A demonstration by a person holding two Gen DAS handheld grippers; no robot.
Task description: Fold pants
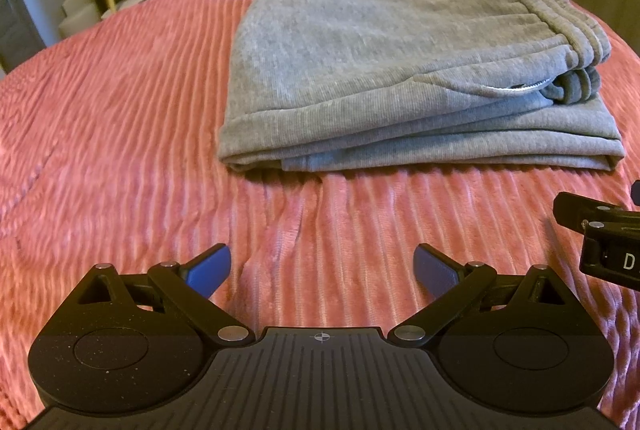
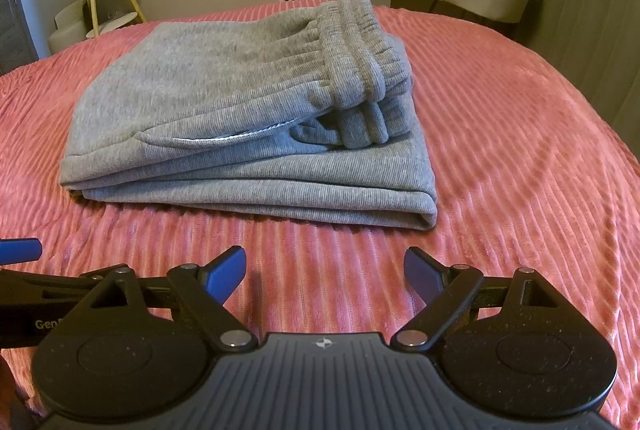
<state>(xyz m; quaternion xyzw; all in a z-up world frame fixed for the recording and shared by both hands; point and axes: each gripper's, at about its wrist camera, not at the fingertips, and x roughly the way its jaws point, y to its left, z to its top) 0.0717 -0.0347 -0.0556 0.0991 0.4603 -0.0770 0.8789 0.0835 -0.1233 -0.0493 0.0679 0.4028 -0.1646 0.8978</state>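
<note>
Lying folded on the pink bedspread (image 1: 120, 109), the grey pants (image 1: 380, 69) sat at twelve o'clock from both grippers. Left gripper (image 1: 322, 272) and right gripper (image 2: 324, 270) gaped empty; seemingly only squaring the loose waistband (image 2: 360, 69) remained, best done gently.

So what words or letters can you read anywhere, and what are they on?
"D": white letter on the right gripper's black body, cut off by the picture's edge.
"Gen": white letters on the left gripper's black body; the rest is hidden.
Nothing readable on the pants, the blanket or the furniture behind.
</note>
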